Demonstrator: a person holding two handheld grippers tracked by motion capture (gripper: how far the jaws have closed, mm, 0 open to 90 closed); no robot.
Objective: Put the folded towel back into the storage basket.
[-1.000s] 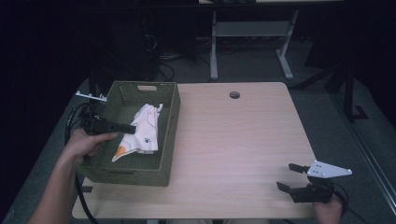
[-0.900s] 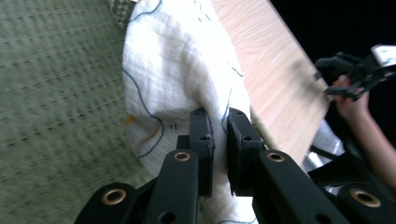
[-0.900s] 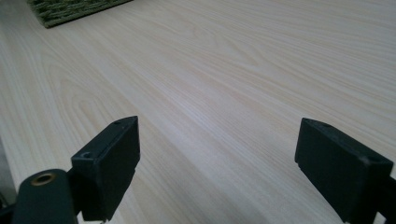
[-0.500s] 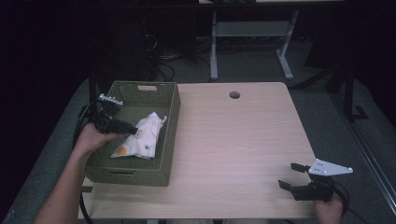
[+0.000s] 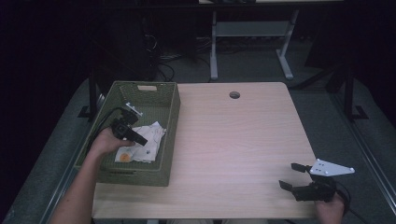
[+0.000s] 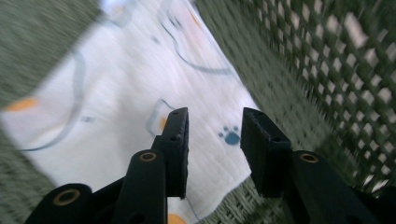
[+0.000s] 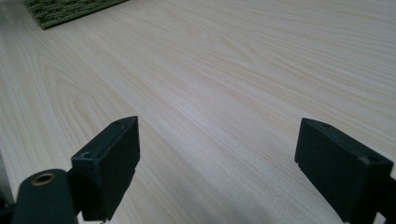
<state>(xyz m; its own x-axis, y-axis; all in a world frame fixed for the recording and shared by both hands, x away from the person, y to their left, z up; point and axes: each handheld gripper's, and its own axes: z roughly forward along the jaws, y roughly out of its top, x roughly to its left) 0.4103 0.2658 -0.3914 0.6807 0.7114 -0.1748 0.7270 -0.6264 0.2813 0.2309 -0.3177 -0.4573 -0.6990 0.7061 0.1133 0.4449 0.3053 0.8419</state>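
1. Table (image 5: 243, 140): pale wood top; a small round hole (image 5: 234, 94) near its far edge; dark floor and a desk frame beyond.
2. Basket (image 5: 170, 121): green, woven, rectangular; stands on the left part of the table; a corner of it shows at the top left of the right gripper view (image 7: 65, 9).
3. Cloth (image 5: 144, 144): white with orange patches; lies crumpled on the basket floor, toward the near half; in the left gripper view (image 6: 116, 93) it shows grey line drawings, orange spots and a small blue paw print (image 6: 231, 136).
4. Left gripper (image 5: 140, 139): held by the left hand (image 5: 106, 142) inside the basket, just above the cloth; jaws narrowly apart with nothing between them; in the left gripper view (image 6: 214, 140) the cloth lies beyond the tips; touching or not, cannot tell.
5. Right gripper (image 5: 292, 176): held by the right hand (image 5: 329, 210) at the near right corner of the table; jaws spread wide and empty; the right gripper view (image 7: 217, 163) shows bare wood between them; well apart from the basket.
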